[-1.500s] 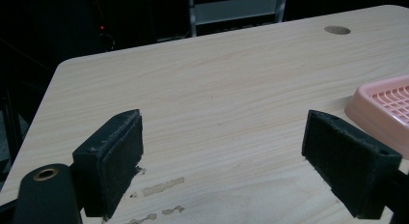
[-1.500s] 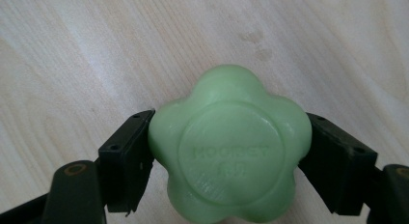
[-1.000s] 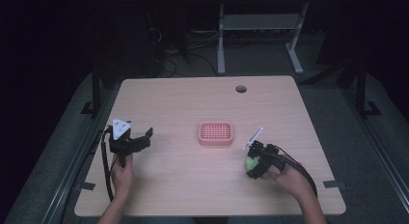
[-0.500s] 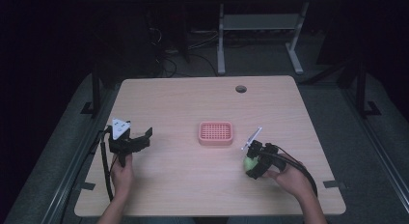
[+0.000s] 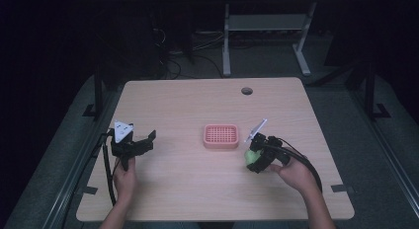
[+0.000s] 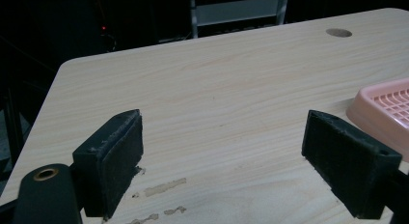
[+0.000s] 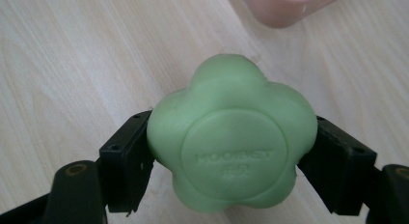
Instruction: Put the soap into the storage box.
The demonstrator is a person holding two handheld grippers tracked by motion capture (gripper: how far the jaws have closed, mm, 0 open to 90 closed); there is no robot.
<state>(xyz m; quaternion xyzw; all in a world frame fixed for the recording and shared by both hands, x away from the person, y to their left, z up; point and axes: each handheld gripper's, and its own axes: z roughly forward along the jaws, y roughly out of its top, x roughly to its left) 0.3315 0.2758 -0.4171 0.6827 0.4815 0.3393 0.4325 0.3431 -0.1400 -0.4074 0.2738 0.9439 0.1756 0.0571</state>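
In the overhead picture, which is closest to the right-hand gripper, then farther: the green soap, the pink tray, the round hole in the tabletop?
From the right gripper:
1. Green soap, clamped between its jaws.
2. Pink tray, just left, mid-table.
3. Round hole, near the table's far edge.

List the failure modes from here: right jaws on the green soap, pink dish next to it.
1. The green flower-shaped soap is gripped by the right gripper on its rounded, lobed sides; it could twist or slip out.
2. The pink soap dish is light and unheld; the left gripper stands open, away from it. A low approach might nudge the dish across the table.
3. A tilted release could leave the soap on the dish's rim.
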